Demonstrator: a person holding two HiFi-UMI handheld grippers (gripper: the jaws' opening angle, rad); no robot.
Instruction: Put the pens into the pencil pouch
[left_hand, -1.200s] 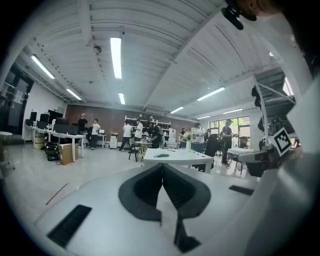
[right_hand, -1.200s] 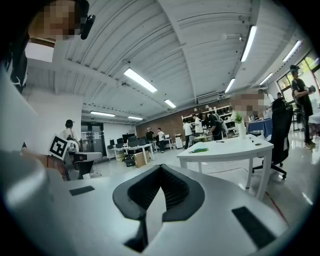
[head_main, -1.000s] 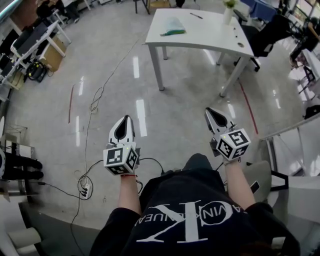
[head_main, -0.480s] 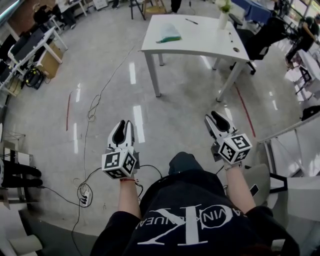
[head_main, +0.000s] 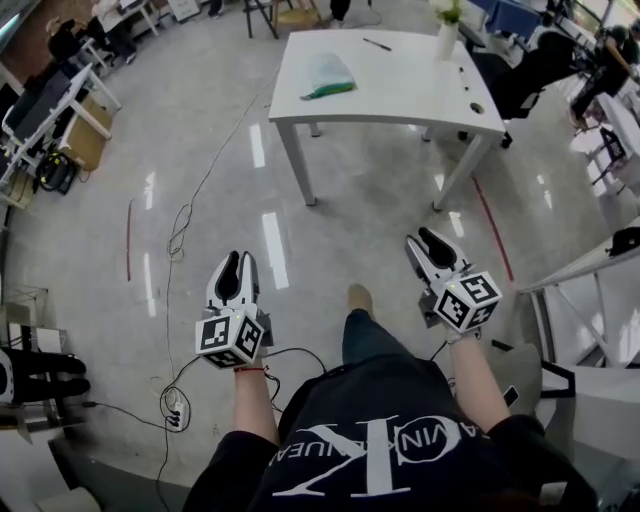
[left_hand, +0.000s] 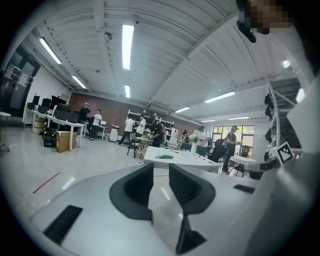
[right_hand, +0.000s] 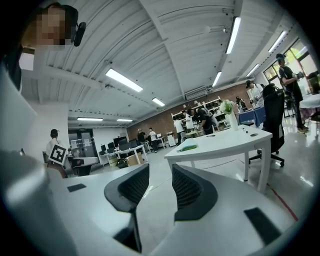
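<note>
Jaws of left gripper (head_main: 237, 263) and right gripper (head_main: 428, 242) just been opening, now apart, nothing between. I hold both level, low, likely pre-opened for pick. pouch (head_main: 327, 76) and pen (head_main: 377, 44) on table (head_main: 400, 95), well ahead, out of reach.

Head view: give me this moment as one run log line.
stage: not yet at table | left gripper: jaws just opening, nothing between | right gripper: jaws just opening, nothing between | pouch, pen: on table
</note>
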